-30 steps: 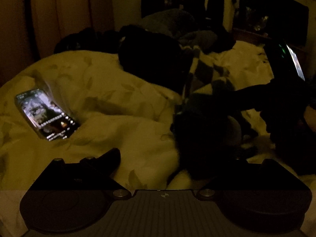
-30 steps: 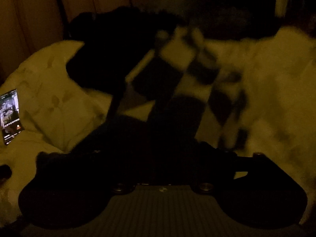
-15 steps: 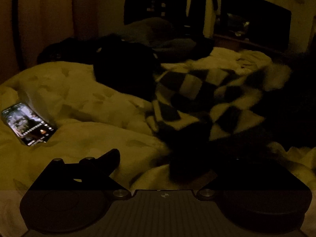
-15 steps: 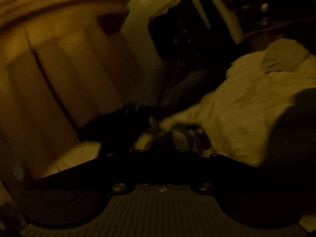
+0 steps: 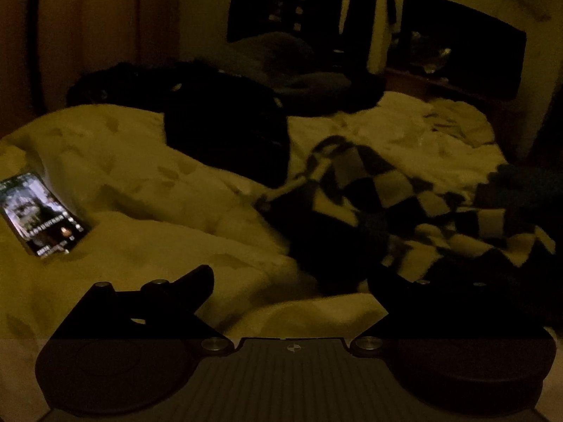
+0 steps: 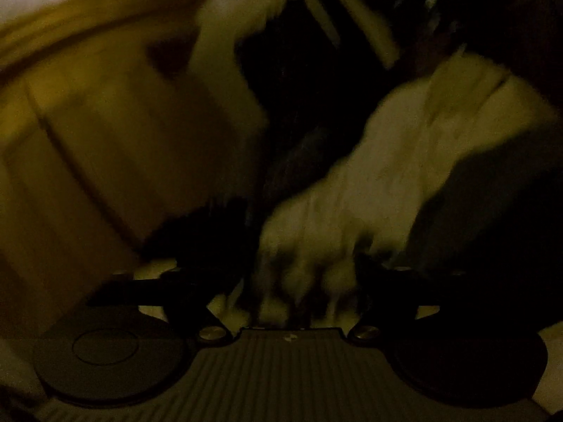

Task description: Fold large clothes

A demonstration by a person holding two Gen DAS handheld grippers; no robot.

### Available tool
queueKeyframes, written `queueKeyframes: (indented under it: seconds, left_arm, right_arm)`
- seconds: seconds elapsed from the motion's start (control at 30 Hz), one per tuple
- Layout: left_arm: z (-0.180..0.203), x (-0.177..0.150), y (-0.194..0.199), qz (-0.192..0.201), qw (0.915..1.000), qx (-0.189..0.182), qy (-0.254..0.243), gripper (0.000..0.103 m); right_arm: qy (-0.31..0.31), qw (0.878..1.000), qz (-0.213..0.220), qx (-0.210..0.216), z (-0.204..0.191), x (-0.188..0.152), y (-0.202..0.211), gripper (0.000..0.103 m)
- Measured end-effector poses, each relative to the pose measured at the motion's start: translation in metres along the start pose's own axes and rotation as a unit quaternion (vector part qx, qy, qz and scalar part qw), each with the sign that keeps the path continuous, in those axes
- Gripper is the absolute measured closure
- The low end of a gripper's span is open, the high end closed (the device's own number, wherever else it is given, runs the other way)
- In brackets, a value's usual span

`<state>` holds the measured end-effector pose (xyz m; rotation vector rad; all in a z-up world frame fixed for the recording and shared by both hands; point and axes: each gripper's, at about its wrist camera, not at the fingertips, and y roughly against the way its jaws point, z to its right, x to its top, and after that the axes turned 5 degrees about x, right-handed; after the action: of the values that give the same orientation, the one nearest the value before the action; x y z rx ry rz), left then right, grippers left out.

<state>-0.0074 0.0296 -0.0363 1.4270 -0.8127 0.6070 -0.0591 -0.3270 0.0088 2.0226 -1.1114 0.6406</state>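
While unfolded, checkered garment (image 5: 404, 204) on bed (image 5: 158, 183)

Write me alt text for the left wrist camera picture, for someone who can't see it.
Dim, yellow-lit bedroom: a checkered garment lies crumpled on a pale bedspread, with a dark pile of clothes behind it. A lit phone rests on the bedspread at far left. The left gripper fills the bottom edge, jaws apart.
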Motion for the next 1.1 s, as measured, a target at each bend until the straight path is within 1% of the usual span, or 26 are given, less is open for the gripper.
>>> queueKeyframes:
  seconds: [0.07,0.13,0.17,0.23,0.27,0.33,0.4,0.47,0.5,0.53,0.57,0.6,0.63,0.67,0.73,0.83,0.9,1.0,1.07,1.1]
  left_arm:
    - [-0.001,0.005,-0.012,-0.007,0.9999,0.007,-0.007,0.000]
    - [0.001,0.011,-0.025,-0.010,0.9997,0.012,-0.018,0.000]
    - [0.003,0.013,-0.031,-0.011,0.9996,0.018,-0.021,0.000]
    - [0.006,0.014,-0.040,-0.018,0.9994,0.022,-0.019,0.000]
    - [0.006,0.011,-0.044,-0.025,0.9994,0.017,-0.014,0.000]
    - [0.006,0.000,-0.050,-0.041,0.9991,0.004,-0.010,0.000]
    - [0.006,-0.014,-0.054,-0.051,0.9986,0.009,-0.015,0.000]
    - [0.005,-0.029,-0.056,-0.042,0.9988,0.012,-0.024,0.000]
    - [0.004,-0.034,-0.057,-0.038,0.9988,0.011,-0.027,0.000]
    - [0.003,-0.036,-0.059,-0.038,0.9989,0.012,-0.027,0.000]
    - [0.000,-0.037,-0.061,-0.043,0.9988,0.011,-0.021,0.000]
    - [-0.002,-0.037,-0.063,-0.049,0.9987,0.007,-0.015,0.000]
    - [-0.004,-0.037,-0.065,-0.051,0.9986,0.004,-0.011,0.000]
    - [-0.005,-0.037,-0.066,-0.054,0.9985,0.001,-0.007,0.000]
    - [-0.005,-0.039,-0.067,-0.055,0.9985,0.000,-0.006,0.000]
    - [-0.003,-0.040,-0.067,-0.057,0.9983,0.001,-0.012,0.000]
    - [-0.002,-0.041,-0.065,-0.055,0.9984,-0.001,-0.012,0.000]
    - [-0.002,-0.041,-0.064,-0.053,0.9985,-0.002,-0.014,0.000]
    - [-0.001,-0.040,-0.063,-0.053,0.9984,-0.001,-0.019,0.000]
    - [0.000,-0.040,-0.062,-0.053,0.9983,0.000,-0.022,0.000]
  right_arm:
    - [0.001,0.999,-0.046,0.000,-0.007,-0.012,-0.031,0.023]
    - [-0.009,0.996,-0.091,0.025,-0.012,-0.018,-0.060,0.023]
    - [-0.013,0.994,-0.107,0.033,-0.017,-0.023,-0.074,0.023]
    - [0.004,0.991,-0.125,0.040,-0.036,-0.022,-0.097,0.022]
    - [0.022,0.990,-0.134,0.034,-0.046,-0.020,-0.113,0.022]
    - [0.058,0.986,-0.152,0.026,-0.064,-0.020,-0.139,0.017]
    - [0.100,0.979,-0.180,0.010,-0.078,-0.024,-0.172,0.017]
    - [0.145,0.967,-0.209,0.002,-0.088,-0.043,-0.205,0.016]
    - [0.172,0.960,-0.221,-0.005,-0.092,-0.056,-0.221,0.017]
    - [0.196,0.954,-0.226,-0.021,-0.091,-0.067,-0.234,0.025]
    - [0.216,0.951,-0.218,-0.037,-0.091,-0.078,-0.241,0.035]
    - [0.217,0.953,-0.210,-0.041,-0.086,-0.083,-0.242,0.072]
    - [0.199,0.958,-0.205,-0.037,-0.078,-0.084,-0.241,0.090]
    - [0.160,0.967,-0.194,-0.027,-0.067,-0.080,-0.234,0.090]
    - [0.107,0.979,-0.171,0.000,-0.052,-0.071,-0.215,0.091]
    - [0.097,0.988,-0.119,0.006,-0.046,-0.050,-0.176,0.091]
    - [0.084,0.994,-0.072,0.015,-0.041,-0.027,-0.144,0.091]
    - [0.074,0.997,0.010,0.010,-0.030,0.015,-0.087,0.091]
    - [0.082,0.994,0.068,-0.009,-0.021,0.042,-0.041,0.091]
    - [0.089,0.992,0.091,-0.023,-0.016,0.052,-0.021,0.091]
